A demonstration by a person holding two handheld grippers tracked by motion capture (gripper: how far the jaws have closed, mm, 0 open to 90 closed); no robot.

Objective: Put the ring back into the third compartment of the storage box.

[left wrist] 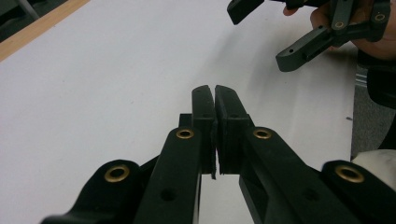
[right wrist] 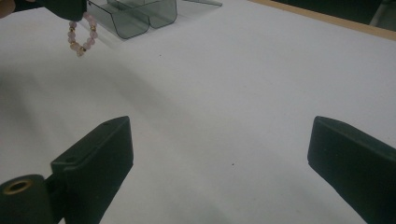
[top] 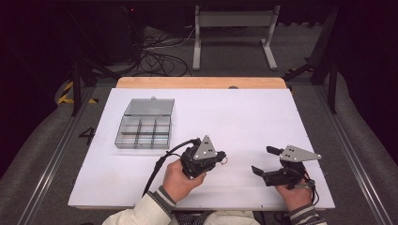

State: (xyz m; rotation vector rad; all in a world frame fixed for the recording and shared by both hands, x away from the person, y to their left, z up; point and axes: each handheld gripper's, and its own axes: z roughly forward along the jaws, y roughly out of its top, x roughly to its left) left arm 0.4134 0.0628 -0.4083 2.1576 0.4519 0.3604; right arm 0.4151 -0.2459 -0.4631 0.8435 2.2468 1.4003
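Observation:
A small bracelet of pale pink beads (right wrist: 80, 36) dangles from the tip of my left gripper (right wrist: 70, 9), which is shut on it. From above, the bracelet (top: 225, 159) is a little loop at the left gripper (top: 219, 157), held just over the white table sheet (top: 244, 117). In the left gripper view my left gripper (left wrist: 215, 95) has its jaws pressed together, and they hide the bracelet. My right gripper (top: 262, 160) rests low at the front right, open and holding nothing. It is also visible as my right gripper (left wrist: 259, 39) and as my right gripper (right wrist: 219, 135).
A clear grey compartment box (top: 143, 132) with its lid folded back sits at the left rear of the sheet; the box's near wall (right wrist: 135, 21) lies just beyond the bracelet. A wooden strip (top: 202, 83) borders the far edge. Cables and a metal stand lie behind the table.

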